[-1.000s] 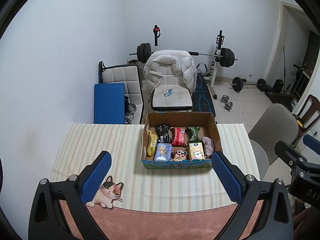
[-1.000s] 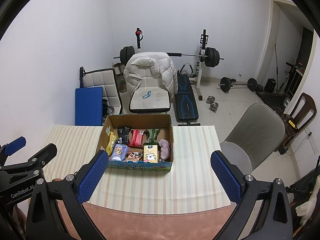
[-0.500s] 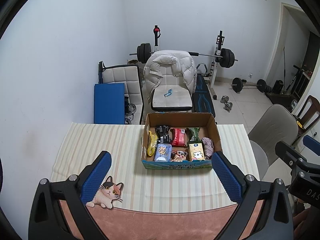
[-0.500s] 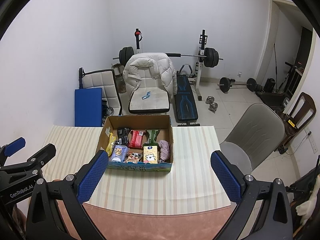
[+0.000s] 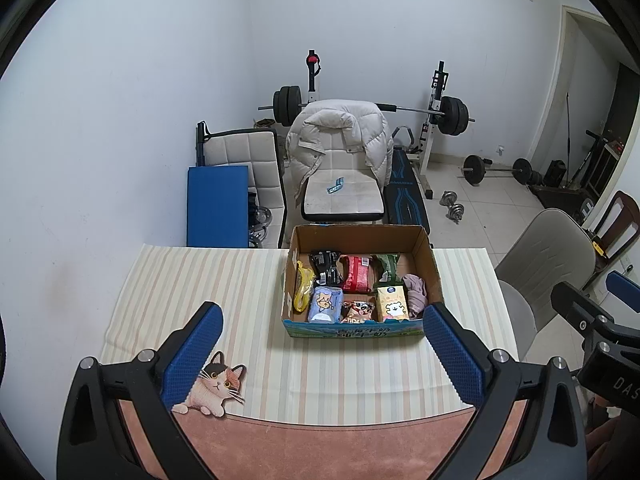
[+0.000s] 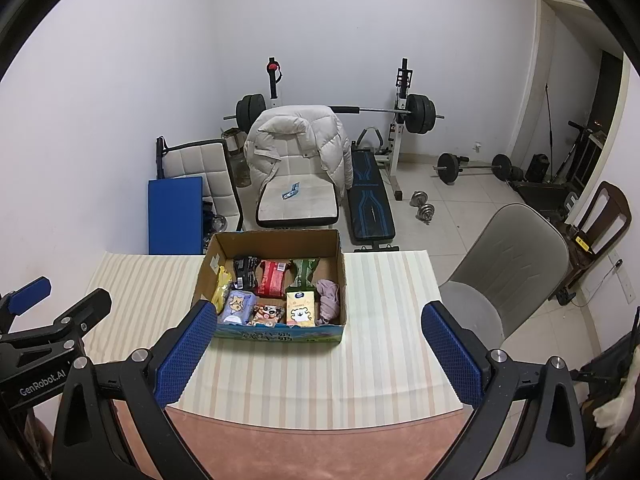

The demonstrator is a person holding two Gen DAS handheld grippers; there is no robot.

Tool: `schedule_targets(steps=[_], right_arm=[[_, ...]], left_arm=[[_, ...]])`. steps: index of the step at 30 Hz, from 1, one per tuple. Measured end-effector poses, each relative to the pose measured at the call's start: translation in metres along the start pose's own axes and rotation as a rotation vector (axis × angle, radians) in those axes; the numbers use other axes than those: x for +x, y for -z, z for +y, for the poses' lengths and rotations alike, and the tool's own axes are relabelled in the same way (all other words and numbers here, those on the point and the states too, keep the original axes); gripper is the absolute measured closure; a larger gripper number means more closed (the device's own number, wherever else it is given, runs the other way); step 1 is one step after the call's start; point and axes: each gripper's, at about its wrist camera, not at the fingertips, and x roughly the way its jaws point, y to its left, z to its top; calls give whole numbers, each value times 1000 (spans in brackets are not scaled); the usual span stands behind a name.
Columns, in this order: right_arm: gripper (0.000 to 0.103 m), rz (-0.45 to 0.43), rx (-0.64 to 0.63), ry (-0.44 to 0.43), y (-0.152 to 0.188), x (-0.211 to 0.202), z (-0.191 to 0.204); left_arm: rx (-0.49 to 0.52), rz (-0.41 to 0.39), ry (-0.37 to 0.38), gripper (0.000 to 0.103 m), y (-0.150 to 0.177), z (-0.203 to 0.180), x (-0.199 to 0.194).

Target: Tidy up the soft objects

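An open cardboard box [image 5: 434, 276] stands on the striped tablecloth [image 5: 208, 280], packed with several soft packets, tissue packs and a pink cloth [image 5: 416, 294]. It also shows in the right wrist view [image 6: 340, 276]. A plush cat [image 5: 214, 386] lies at the cloth's near left edge, just beside my left gripper's left finger. My left gripper [image 5: 322, 354] is open and empty, held above the table's near edge. My right gripper [image 6: 318, 354] is open and empty, to the right of the left one, facing the box.
A grey chair [image 6: 508, 276] stands at the table's right side. Beyond the table are a white chair with a puffer jacket [image 5: 340, 144], a blue pad [image 5: 216, 204], a weight bench and barbells on the tiled floor.
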Motion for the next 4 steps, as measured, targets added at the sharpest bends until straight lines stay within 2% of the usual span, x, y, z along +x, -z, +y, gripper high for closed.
schedule_targets(steps=[4], right_arm=[[0, 0, 4, 3, -1, -2, -1]], left_arm=[[-8, -11, -2, 0, -1, -1, -1]])
